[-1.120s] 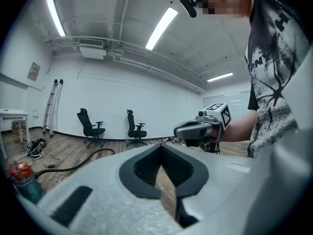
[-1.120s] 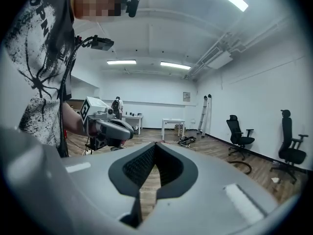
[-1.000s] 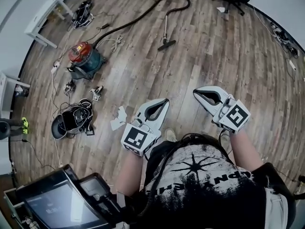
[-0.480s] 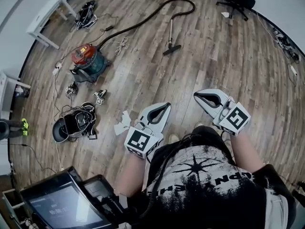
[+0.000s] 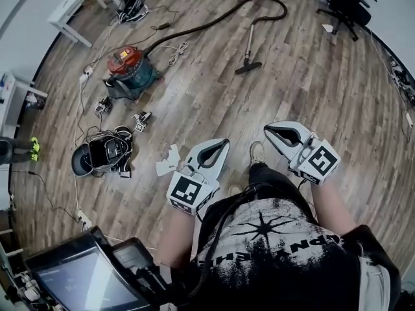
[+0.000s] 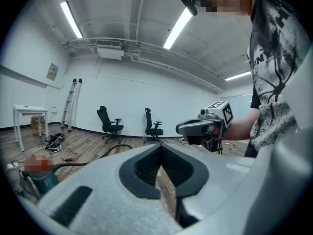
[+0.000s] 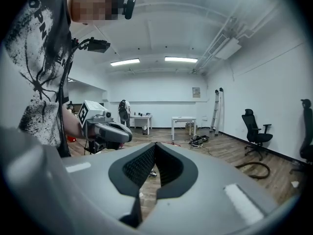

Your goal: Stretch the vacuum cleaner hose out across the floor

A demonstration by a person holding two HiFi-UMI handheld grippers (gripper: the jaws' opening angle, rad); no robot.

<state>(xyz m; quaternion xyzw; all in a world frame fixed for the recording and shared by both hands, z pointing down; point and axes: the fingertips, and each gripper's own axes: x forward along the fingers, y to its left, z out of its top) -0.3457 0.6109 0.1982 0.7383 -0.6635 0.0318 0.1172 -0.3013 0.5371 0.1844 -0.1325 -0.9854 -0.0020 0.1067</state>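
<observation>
- Across the floor (image 5: pixel 311 76), toward the top of the head view, the hose (image 5: pixel 201 23) is laid in a long curve. It is led from the vacuum (image 5: pixel 131 70) up and to the right, bent back on itself, and joined to the wand (image 5: pixel 248 41).
- The wand's head (image 5: pixel 248 67) is set on the boards, well apart from the vacuum.
- The hose is touched by neither gripper; both are held near the person's shirt (image 5: pixel 279 238), well apart from it.
- The left gripper (image 5: pixel 224 144) is seen with its jaws pressed together, and nothing is caught between them.
- The right gripper (image 5: pixel 270 131) is likewise closed and empty; it is held beside the left one, with a gap between the two.
- A shoe (image 5: pixel 256 153) is seen on the floor between the two grippers.
- Paper scraps (image 5: pixel 167 162) are scattered just left of the left gripper, and a black bundle (image 5: pixel 104 157) is seen further left.
- A white cable (image 5: pixel 175 52) is coiled beside the vacuum.
- A chair (image 5: pixel 347 8) is placed at the top right and a table (image 5: pixel 81 2) at the top left.
</observation>
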